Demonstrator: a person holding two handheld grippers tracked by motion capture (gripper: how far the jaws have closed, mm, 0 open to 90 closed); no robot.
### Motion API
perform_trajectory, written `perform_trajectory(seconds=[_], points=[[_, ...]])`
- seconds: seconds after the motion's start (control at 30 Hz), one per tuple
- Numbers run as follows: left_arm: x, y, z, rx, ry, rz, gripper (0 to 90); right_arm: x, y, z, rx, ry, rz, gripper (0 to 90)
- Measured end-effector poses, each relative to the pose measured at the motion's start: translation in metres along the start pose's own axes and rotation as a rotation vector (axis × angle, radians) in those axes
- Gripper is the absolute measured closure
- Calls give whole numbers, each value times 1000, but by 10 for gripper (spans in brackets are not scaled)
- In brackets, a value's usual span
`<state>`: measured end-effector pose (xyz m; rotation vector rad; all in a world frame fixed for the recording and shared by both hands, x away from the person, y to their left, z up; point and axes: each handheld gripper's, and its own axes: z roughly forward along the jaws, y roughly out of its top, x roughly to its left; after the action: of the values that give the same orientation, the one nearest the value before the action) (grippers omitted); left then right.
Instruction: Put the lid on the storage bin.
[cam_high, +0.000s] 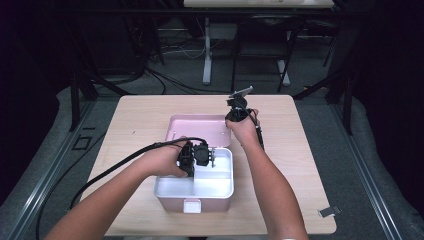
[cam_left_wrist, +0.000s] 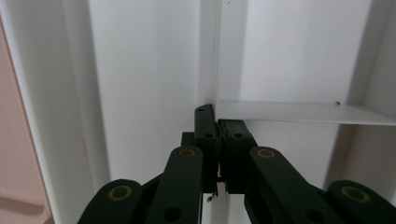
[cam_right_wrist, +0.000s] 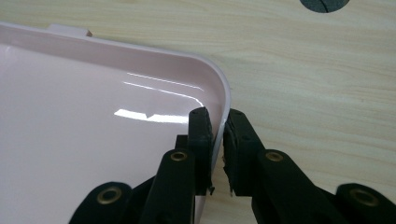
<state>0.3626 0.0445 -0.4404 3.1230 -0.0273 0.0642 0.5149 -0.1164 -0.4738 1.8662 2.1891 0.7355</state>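
A pink box (cam_high: 172, 201) stands near the table's front edge with a white divided tray (cam_high: 220, 184) inside it. In the high view my left gripper (cam_high: 201, 155) reaches into the tray's far left part. The left gripper view has that gripper (cam_left_wrist: 218, 125) shut on the thin upright divider (cam_left_wrist: 217, 56), where a cross wall (cam_left_wrist: 299, 112) joins it. The pink lid (cam_high: 197, 127) lies flat behind the box. At the lid's right corner, my right gripper (cam_high: 235, 116) is shut on the raised rim (cam_right_wrist: 223, 100), one jaw inside the lid (cam_right_wrist: 93, 140) and one outside.
The wooden table (cam_high: 300, 150) has bare room left and right of the box. A small grey clip (cam_high: 328, 211) lies near the front right corner. The left gripper's cable (cam_high: 115, 167) trails off the left front edge. A white latch (cam_high: 192, 205) is on the box's front.
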Motion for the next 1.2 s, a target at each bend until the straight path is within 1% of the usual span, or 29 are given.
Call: perform_trajectory(seconds=[0.03,0.27,0.4,0.53,0.6,0.83,0.97,1.2], points=[[0,0,0,0,0,0,867,1,0,-1,-7,-3,5,823],[0,0,0,0,0,1,867,4,1,-7,-35,-17,-3,831],[0,0,0,0,0,1,867,3,2,-11,-38,-5,10,832],[1,0,0,3,-4,4,867,3,2,-16,-58,1,7,835],[1,0,0,2,-4,4,867,4,2,-20,-59,1,-1,837],[1,0,0,2,-5,3,868,5,2,-31,-97,12,-8,843],[0,0,0,0,-6,0,868,6,1,-41,-124,19,-13,848],[1,0,0,5,-5,9,867,8,-2,-55,-168,33,-19,854]])
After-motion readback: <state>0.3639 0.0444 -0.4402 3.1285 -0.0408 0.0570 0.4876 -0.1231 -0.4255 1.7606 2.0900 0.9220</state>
